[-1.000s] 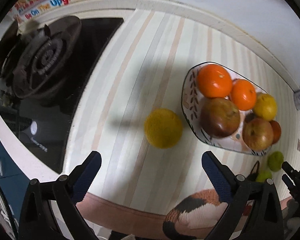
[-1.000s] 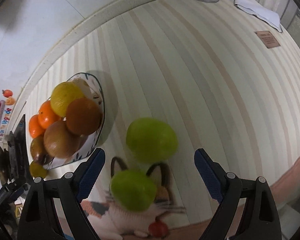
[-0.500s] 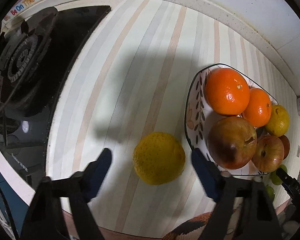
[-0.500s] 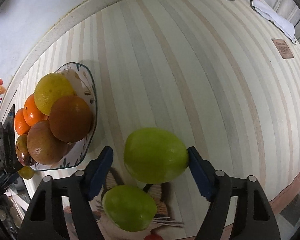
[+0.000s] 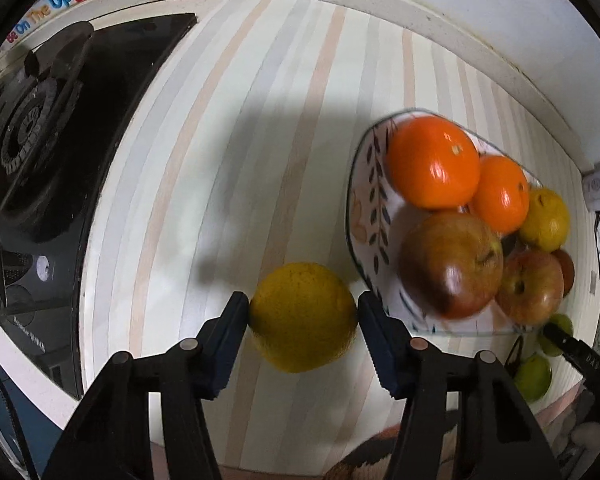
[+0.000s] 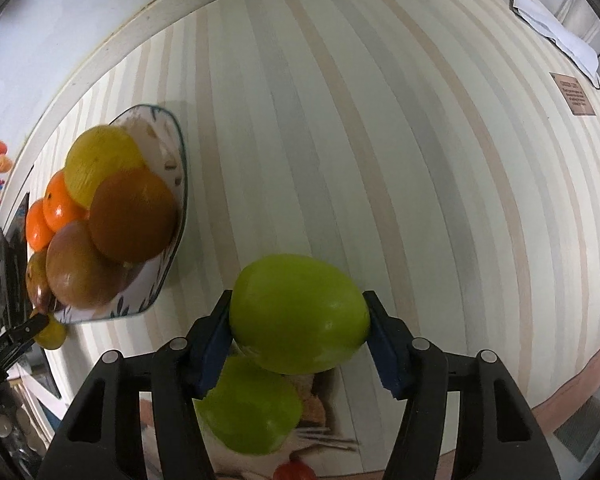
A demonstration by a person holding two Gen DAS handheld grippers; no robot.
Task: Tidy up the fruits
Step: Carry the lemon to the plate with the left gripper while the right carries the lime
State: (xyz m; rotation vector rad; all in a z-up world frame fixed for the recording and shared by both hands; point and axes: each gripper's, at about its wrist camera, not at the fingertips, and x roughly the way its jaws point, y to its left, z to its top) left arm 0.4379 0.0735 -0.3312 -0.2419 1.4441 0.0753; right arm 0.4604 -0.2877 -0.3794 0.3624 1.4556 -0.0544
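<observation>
My left gripper [image 5: 303, 320] is shut on a yellow citrus fruit [image 5: 303, 316] that rests on the striped counter, just left of the patterned fruit bowl [image 5: 366, 184]. The bowl holds two oranges [image 5: 432, 162], apples [image 5: 452, 264] and a yellow fruit [image 5: 546, 218]. My right gripper [image 6: 298, 316] is shut on a green fruit [image 6: 300, 314], right of the same bowl [image 6: 178, 152]. A second green fruit [image 6: 250, 404] lies just below it on the cat picture.
A black gas hob [image 5: 36, 148] takes up the left side. A jar, a bottle and a white cloth [image 6: 556, 28] stand at the far right back. A small brown card [image 6: 572, 94] lies on the counter. The wall runs behind the counter.
Both grippers moved forward and down over their fruits and closed. The left jaws now press the yellow citrus, the right jaws press the green fruit.
</observation>
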